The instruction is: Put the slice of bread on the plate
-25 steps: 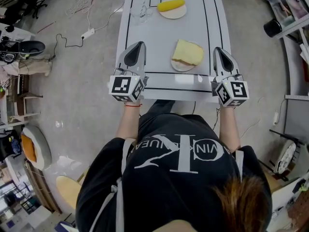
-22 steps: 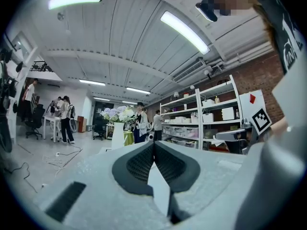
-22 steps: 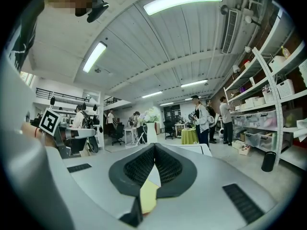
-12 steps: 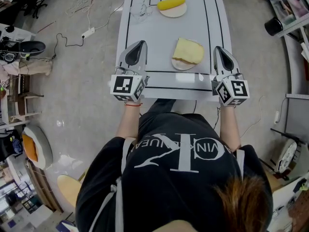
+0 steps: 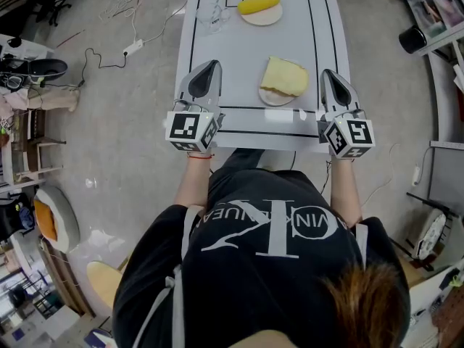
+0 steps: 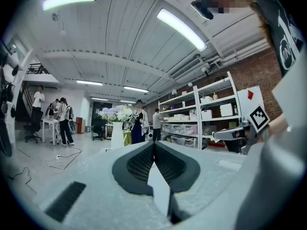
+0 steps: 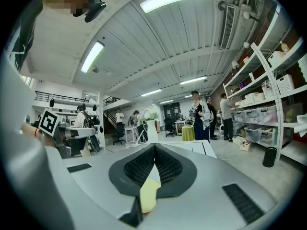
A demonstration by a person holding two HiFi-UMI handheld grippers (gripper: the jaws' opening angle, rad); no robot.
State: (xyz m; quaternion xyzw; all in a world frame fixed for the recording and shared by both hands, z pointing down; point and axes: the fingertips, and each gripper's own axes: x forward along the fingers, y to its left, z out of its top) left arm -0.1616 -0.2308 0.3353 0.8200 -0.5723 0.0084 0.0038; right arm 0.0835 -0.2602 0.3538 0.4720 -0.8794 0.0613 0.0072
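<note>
A pale yellow slice of bread (image 5: 284,76) lies on a small white plate (image 5: 273,98) on the white table (image 5: 232,56), between my two grippers. My left gripper (image 5: 212,65) rests at the table's near left, well left of the bread, with its jaws shut and nothing in them. The dark pads meet at the left gripper (image 6: 153,144) in its own view. My right gripper (image 5: 325,74) sits just right of the plate, also shut and empty. The right gripper (image 7: 154,147) points level across the table.
At the table's far end a second plate (image 5: 265,18) carries a long yellow item (image 5: 258,5), with a clear glass object (image 5: 213,14) to its left. A white vase with flowers (image 6: 117,128) stands beyond. Black lines frame the tabletop. Shelves and people fill the room behind.
</note>
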